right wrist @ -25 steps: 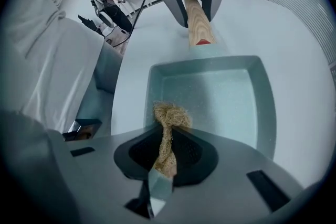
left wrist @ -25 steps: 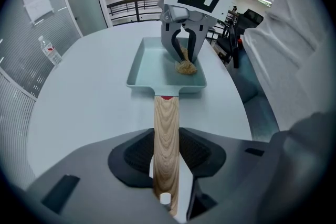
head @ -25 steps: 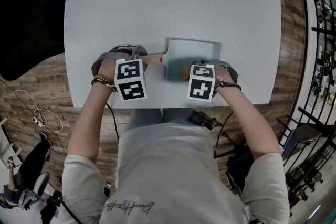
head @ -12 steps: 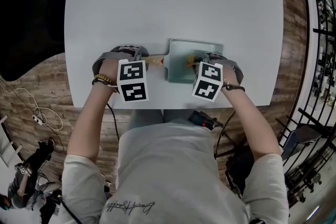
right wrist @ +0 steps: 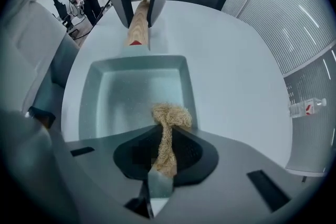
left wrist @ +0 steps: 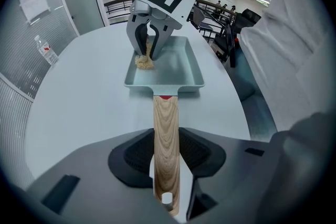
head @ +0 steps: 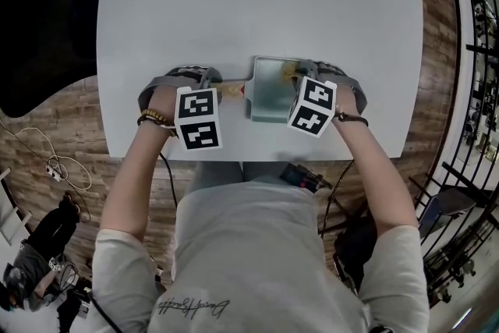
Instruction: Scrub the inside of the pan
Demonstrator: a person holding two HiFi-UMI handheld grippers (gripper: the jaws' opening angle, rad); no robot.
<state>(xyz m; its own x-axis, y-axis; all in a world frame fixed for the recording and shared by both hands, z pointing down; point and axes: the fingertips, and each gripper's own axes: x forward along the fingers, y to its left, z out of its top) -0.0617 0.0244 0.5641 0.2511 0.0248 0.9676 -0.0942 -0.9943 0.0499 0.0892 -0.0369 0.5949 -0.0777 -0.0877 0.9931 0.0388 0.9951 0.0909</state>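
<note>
My left tongs [left wrist: 167, 176] clamp the wooden handle [left wrist: 166, 123] of the pan [right wrist: 126, 97]; my right tongs [right wrist: 161, 162] pinch the fibre scrubber [right wrist: 170, 114], which touches the pan floor just ahead of them; I judge the scrubbing under way, with much floor left.

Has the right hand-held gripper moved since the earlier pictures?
Yes; the right hand-held gripper slid across the teal rectangular pan, near rim to far rim.
</note>
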